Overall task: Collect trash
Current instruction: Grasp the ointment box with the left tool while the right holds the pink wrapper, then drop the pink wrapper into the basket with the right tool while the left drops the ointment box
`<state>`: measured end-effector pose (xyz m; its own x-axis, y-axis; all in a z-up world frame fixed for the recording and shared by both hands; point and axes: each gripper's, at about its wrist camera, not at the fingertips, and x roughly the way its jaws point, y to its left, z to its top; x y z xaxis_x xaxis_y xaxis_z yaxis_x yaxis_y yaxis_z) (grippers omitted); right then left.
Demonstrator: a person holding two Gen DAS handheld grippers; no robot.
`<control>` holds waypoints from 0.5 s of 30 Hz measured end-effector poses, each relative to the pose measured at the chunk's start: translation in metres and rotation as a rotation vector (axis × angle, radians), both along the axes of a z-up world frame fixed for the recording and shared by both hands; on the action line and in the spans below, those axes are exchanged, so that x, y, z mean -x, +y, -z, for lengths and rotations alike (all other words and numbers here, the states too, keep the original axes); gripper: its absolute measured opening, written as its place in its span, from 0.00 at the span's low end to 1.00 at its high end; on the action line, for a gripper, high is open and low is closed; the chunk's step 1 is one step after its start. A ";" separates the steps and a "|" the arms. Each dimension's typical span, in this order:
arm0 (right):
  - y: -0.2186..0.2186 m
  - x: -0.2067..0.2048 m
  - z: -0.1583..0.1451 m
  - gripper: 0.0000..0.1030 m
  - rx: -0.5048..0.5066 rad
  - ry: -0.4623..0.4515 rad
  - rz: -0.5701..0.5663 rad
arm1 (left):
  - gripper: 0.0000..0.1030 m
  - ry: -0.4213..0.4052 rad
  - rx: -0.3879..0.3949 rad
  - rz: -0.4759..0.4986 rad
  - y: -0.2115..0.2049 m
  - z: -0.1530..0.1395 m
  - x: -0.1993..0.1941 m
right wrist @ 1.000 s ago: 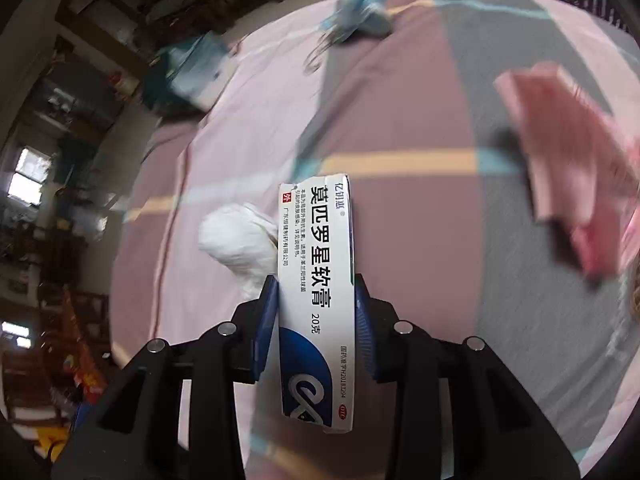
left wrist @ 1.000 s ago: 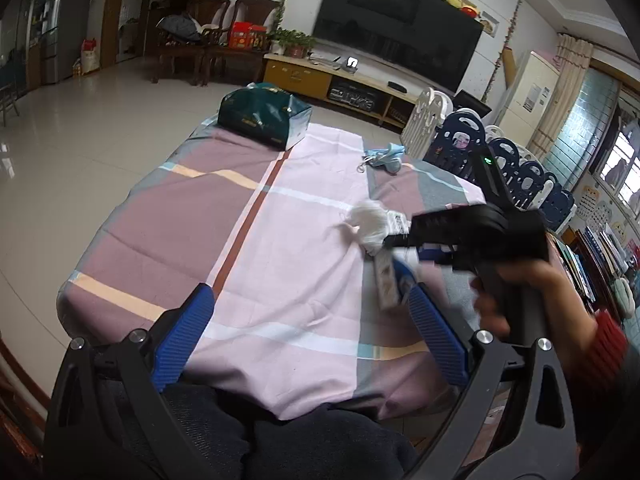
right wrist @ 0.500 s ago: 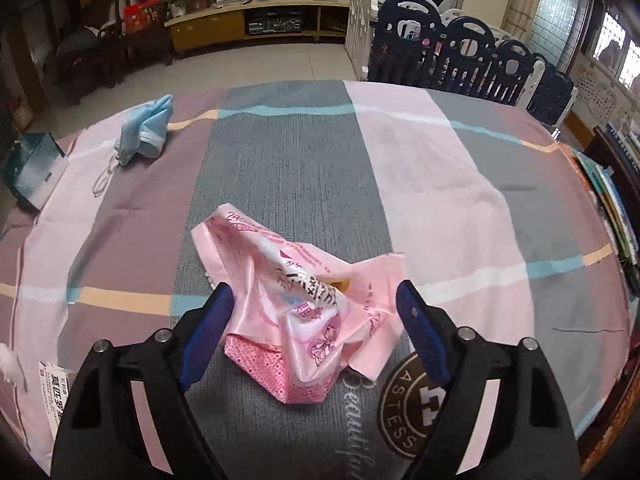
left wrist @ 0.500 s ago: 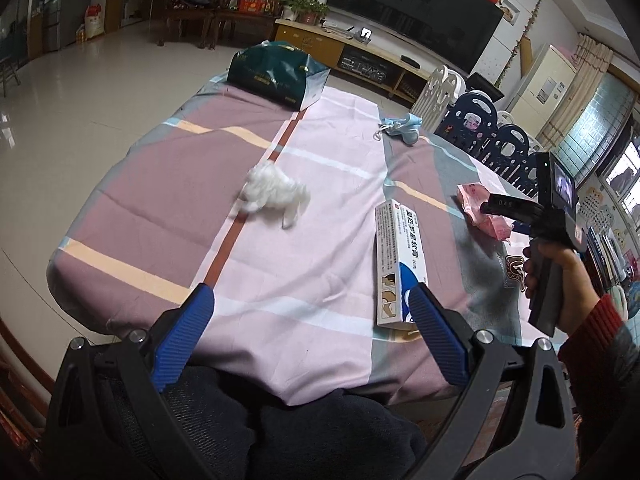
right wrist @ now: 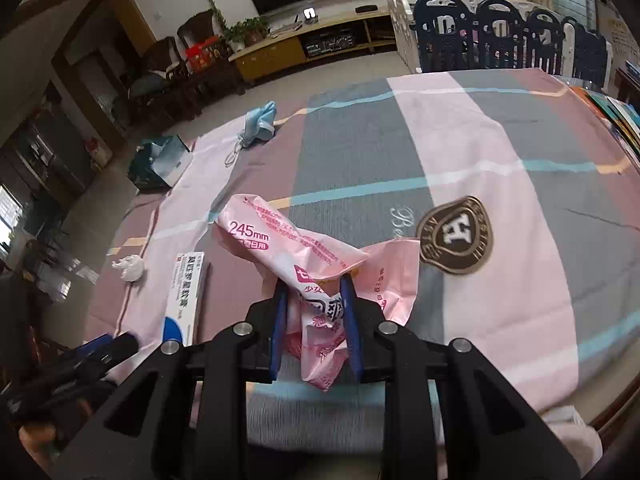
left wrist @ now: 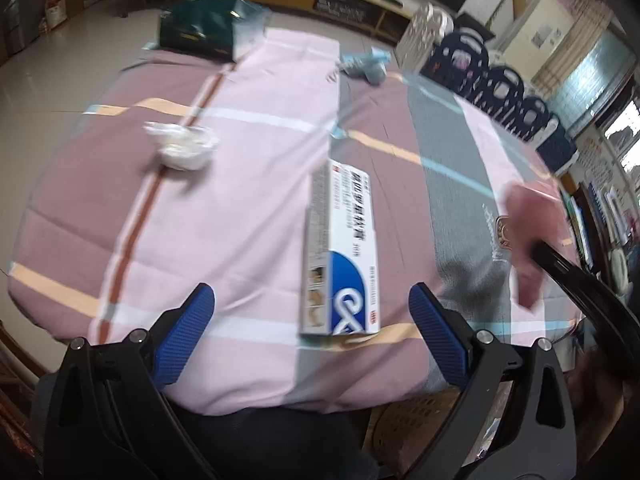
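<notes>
My right gripper [right wrist: 314, 320] is shut on a crumpled pink plastic wrapper [right wrist: 296, 248], held just above the checked tablecloth [right wrist: 480, 152]; the wrapper shows blurred in the left wrist view [left wrist: 528, 232]. A white and blue ointment box [left wrist: 344, 256] lies near the table's front edge, just ahead of my open, empty left gripper [left wrist: 312, 320]; it also shows in the right wrist view [right wrist: 186, 292]. A white crumpled tissue [left wrist: 182, 146] lies to the left. A blue face mask [left wrist: 366, 64] lies at the far side.
A dark green tissue box [left wrist: 204, 32] stands at the table's far left corner. A woven basket [left wrist: 408, 432] sits below the front edge. Blue and white playpen fencing [right wrist: 500, 36] stands beyond the table's far right. A TV cabinet [right wrist: 312, 44] lines the back wall.
My right gripper has closed on the pink wrapper and lifted it toward me. One second ago it held the ointment box, which now lies on the table. My left gripper has moved nearer the box.
</notes>
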<state>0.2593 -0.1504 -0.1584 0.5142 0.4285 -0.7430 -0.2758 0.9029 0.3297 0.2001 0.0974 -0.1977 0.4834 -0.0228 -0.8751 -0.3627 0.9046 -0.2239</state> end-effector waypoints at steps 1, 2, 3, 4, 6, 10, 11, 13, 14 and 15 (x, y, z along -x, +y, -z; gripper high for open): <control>-0.016 0.016 -0.005 0.26 -0.029 -0.001 0.018 | 0.94 0.024 -0.029 0.005 -0.007 0.004 -0.009; -0.033 0.030 -0.009 0.26 -0.059 0.000 0.036 | 0.94 0.040 -0.056 0.009 -0.012 0.007 -0.017; -0.049 0.044 -0.011 0.26 -0.080 -0.004 0.058 | 0.95 0.059 -0.076 0.016 -0.018 0.012 -0.026; -0.062 0.057 -0.011 0.26 -0.088 -0.009 0.078 | 0.94 0.076 -0.074 0.020 -0.020 0.017 -0.032; -0.085 0.080 -0.012 0.26 -0.096 -0.019 0.122 | 0.94 0.106 -0.062 0.020 -0.023 0.026 -0.040; -0.123 0.119 -0.008 0.26 -0.166 -0.011 0.202 | 0.76 0.141 -0.121 0.047 -0.033 0.036 -0.046; -0.128 0.123 -0.007 0.26 -0.173 -0.006 0.216 | 0.69 0.142 -0.132 0.061 -0.036 0.038 -0.047; -0.135 0.131 -0.007 0.26 -0.174 -0.007 0.240 | 0.62 0.151 -0.168 0.084 -0.041 0.041 -0.048; -0.137 0.132 -0.007 0.26 -0.170 -0.012 0.246 | 0.55 0.149 -0.185 0.096 -0.044 0.041 -0.048; -0.138 0.134 -0.007 0.26 -0.168 -0.016 0.251 | 0.50 0.140 -0.192 0.105 -0.046 0.041 -0.048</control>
